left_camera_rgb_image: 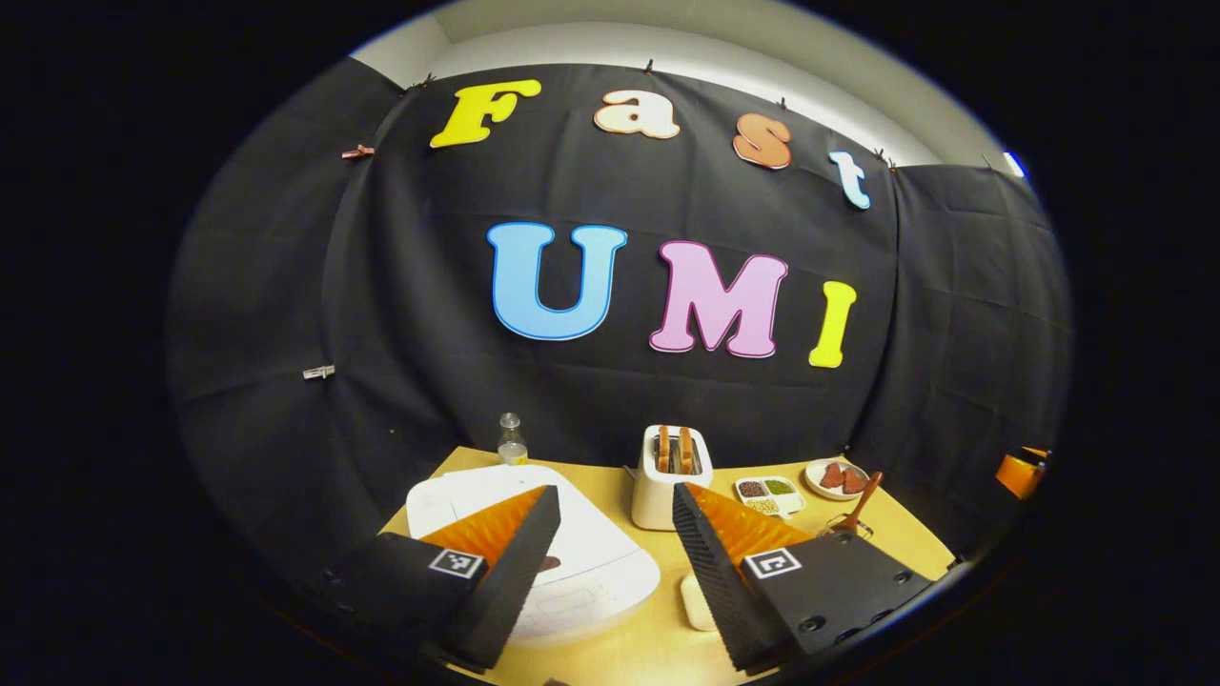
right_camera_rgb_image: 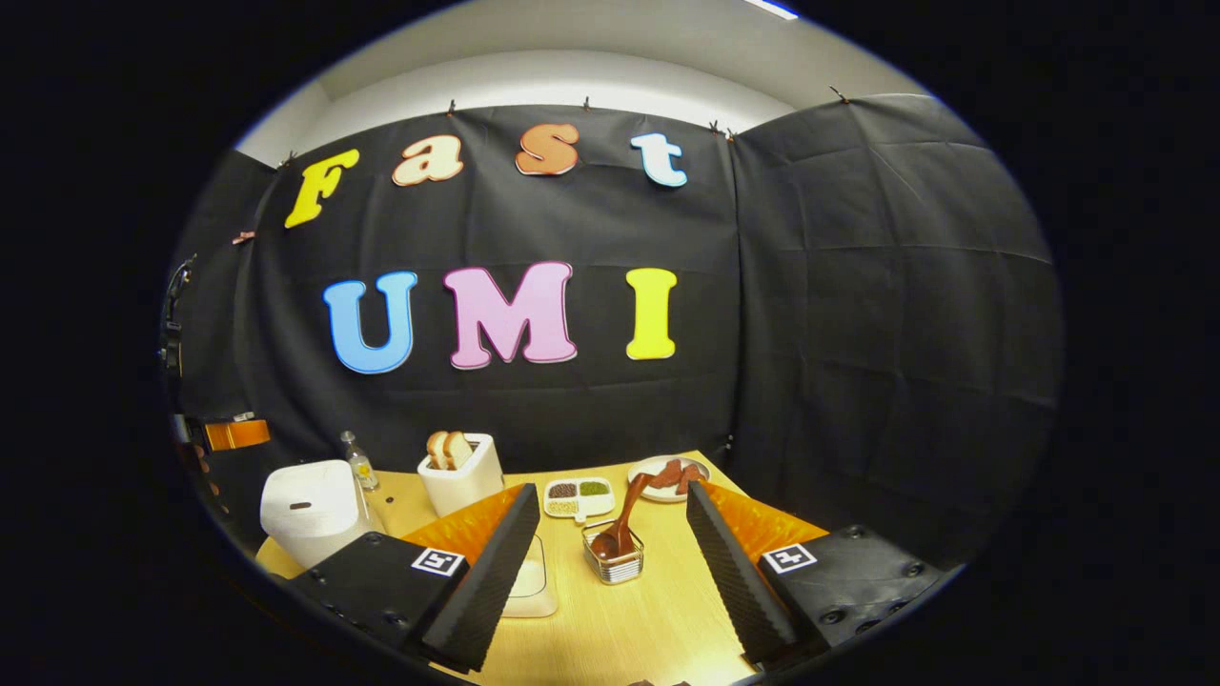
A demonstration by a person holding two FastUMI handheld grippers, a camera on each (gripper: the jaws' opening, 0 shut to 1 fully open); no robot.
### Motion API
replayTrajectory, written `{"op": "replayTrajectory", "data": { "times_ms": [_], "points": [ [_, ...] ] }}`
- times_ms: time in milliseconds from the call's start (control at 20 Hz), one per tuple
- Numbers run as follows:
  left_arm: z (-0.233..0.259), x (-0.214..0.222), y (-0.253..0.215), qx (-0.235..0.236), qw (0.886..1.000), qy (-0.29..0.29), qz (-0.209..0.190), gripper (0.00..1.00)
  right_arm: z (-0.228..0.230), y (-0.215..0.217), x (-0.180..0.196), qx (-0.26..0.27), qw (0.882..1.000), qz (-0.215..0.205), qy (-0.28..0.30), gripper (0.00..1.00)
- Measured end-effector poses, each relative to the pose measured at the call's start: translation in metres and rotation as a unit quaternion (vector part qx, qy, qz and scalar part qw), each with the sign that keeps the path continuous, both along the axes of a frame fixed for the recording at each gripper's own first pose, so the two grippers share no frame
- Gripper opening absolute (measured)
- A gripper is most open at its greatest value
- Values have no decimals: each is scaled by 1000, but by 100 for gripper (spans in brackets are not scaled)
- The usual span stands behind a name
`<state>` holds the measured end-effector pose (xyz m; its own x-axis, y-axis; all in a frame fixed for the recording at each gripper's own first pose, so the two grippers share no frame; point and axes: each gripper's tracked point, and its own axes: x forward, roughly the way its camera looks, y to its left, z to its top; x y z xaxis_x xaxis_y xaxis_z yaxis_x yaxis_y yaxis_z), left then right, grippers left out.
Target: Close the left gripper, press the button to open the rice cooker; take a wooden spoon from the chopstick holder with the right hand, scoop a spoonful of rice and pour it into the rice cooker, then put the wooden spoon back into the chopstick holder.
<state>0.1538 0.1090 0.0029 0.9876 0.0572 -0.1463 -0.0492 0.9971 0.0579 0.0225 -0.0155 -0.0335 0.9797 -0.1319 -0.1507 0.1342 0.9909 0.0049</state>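
The white rice cooker (left_camera_rgb_image: 572, 548) sits with its lid down, straight below my left gripper (left_camera_rgb_image: 615, 494), which is open and holds nothing. A dark button (left_camera_rgb_image: 550, 563) on the lid peeks out beside the left finger. The cooker (right_camera_rgb_image: 310, 510) also appears at the left of the right gripper view. My right gripper (right_camera_rgb_image: 611, 491) is open and hangs above the table. Just beyond it a wooden spoon (right_camera_rgb_image: 624, 519) leans in the clear chopstick holder (right_camera_rgb_image: 615, 564). The spoon (left_camera_rgb_image: 863, 503) stands at the right in the left gripper view. A cream rice dish (right_camera_rgb_image: 534, 583) lies partly behind the left finger.
A white toaster (right_camera_rgb_image: 462, 476) with bread stands mid-table, a small bottle (right_camera_rgb_image: 359, 462) behind the cooker. A divided dish (right_camera_rgb_image: 579, 495) of grains and a plate (right_camera_rgb_image: 669, 476) sit at the back. Black cloth walls close the table's far and right sides.
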Motion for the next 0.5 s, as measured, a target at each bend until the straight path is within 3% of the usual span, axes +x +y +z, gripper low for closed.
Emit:
{"op": "replayTrajectory", "data": {
  "times_ms": [150,300,450,500],
  "points": [
    [-6,21,14,3,1000,18,2,54,-14,-1,0,19,999,-11,23,98],
    [-16,36,27,0,1000,28,-1,38,-25,0,-5,36,998,-14,43,98],
    [-35,48,46,-17,998,56,12,9,-32,-6,-16,39,997,-21,55,98],
    [-44,47,43,-25,998,64,1,8,-34,-8,-20,37,997,-24,58,98]
  ]
}}
